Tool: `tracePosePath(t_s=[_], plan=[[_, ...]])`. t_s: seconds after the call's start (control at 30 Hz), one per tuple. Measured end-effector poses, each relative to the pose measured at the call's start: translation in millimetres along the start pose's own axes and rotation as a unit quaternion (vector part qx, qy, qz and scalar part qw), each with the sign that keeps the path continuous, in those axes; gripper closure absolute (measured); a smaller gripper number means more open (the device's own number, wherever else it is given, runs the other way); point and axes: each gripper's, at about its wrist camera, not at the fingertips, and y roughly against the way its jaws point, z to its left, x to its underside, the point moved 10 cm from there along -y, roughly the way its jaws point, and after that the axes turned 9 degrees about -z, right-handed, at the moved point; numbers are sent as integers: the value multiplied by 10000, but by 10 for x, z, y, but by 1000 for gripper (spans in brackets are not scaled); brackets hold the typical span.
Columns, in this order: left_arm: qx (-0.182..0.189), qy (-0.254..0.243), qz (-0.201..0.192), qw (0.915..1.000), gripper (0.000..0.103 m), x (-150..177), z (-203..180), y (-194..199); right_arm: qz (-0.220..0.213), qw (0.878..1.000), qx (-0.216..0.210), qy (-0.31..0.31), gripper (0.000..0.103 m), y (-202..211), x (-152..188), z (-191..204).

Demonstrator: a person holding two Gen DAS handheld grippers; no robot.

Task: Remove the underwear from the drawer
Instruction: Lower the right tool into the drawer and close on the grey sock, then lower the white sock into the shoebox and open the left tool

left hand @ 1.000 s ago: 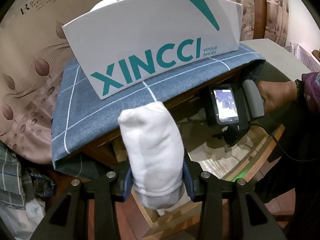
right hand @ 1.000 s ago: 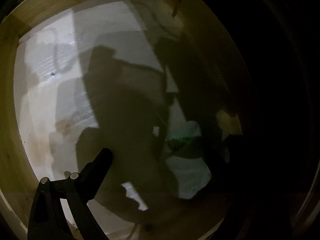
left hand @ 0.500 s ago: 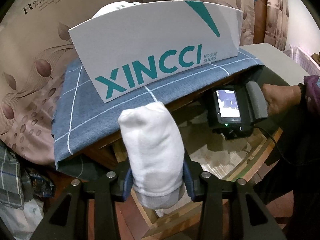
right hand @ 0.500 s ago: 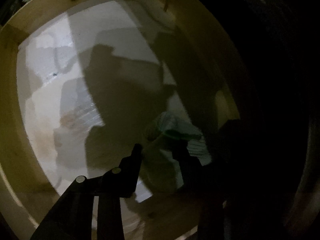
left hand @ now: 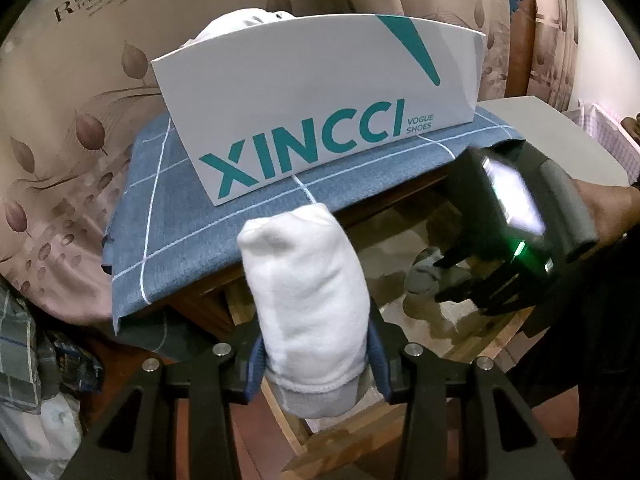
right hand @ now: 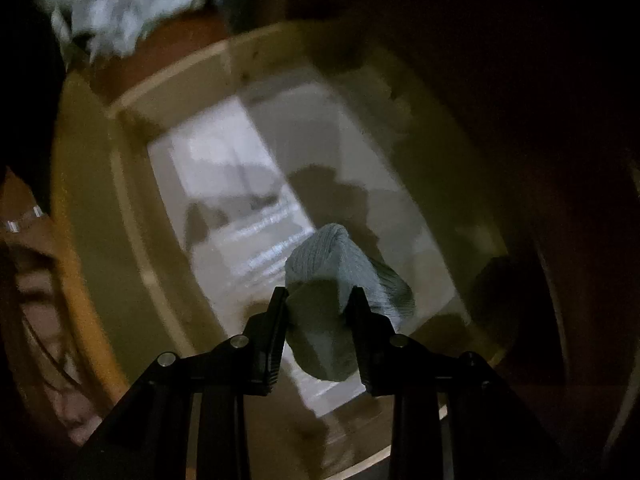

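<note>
Drawer point(right hand: 132, 216) lies open under both my tools. My right gripper point(right hand: 320, 312), its jaws having just closed, clamps a grey rolled bundle point(right hand: 340, 280) above the drawer floor. My left gripper point(left hand: 316, 356) clamps a white roll point(left hand: 308, 296) over the drawer's front edge.

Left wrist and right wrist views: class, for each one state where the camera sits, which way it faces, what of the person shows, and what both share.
Left wrist: sits on the left gripper, faces forward and down at the shoe box, blue cloth and open drawer; shows its jaws shut on a white roll and the person's hand.
Right wrist: sits on the right gripper, faces steeply down into the drawer; shows only its jaws, which have just been closing.
Shared: the drawer and the grey roll that the right gripper clamps.
</note>
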Motion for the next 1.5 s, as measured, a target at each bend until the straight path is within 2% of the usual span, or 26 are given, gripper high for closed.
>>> tracePosePath(t_s=[0.07,0.17,0.37,0.5,0.57,0.67,0.77,1.0,1.17,1.37,1.5], plan=[[1,15,-8,10000,59,-1,11,9,-173,9993,-89,-315,75,143,164,65],[-2,32,-26,10000,59,-6,13,22,-394,9959,-245,-783,75,215,140,153],[-4,-17,-29,10000,59,5,4,36,-811,9805,-490,-1724,75,409,142,157],[26,37,-66,10000,59,-1,15,59,-979,9704,-428,-2166,75,448,122,149],[66,111,-84,9999,59,-9,31,69,-935,9687,-337,-2276,75,396,150,162],[103,195,-151,9996,59,-32,49,115,-677,9761,-63,-2063,75,244,216,187],[118,231,-301,9992,59,-79,31,209,-459,9776,54,-2051,75,105,279,165],[185,315,-529,9979,59,-221,-84,431,-404,9754,107,-2163,75,53,316,130],[286,408,-678,9965,59,-484,-123,622,-421,9750,118,-2176,75,50,317,122],[342,204,-963,9946,59,-1083,-141,782,-459,9723,104,-2289,75,71,324,101],[509,288,-1047,9928,59,-1540,-112,750,-477,9717,75,-2314,75,75,321,115]])
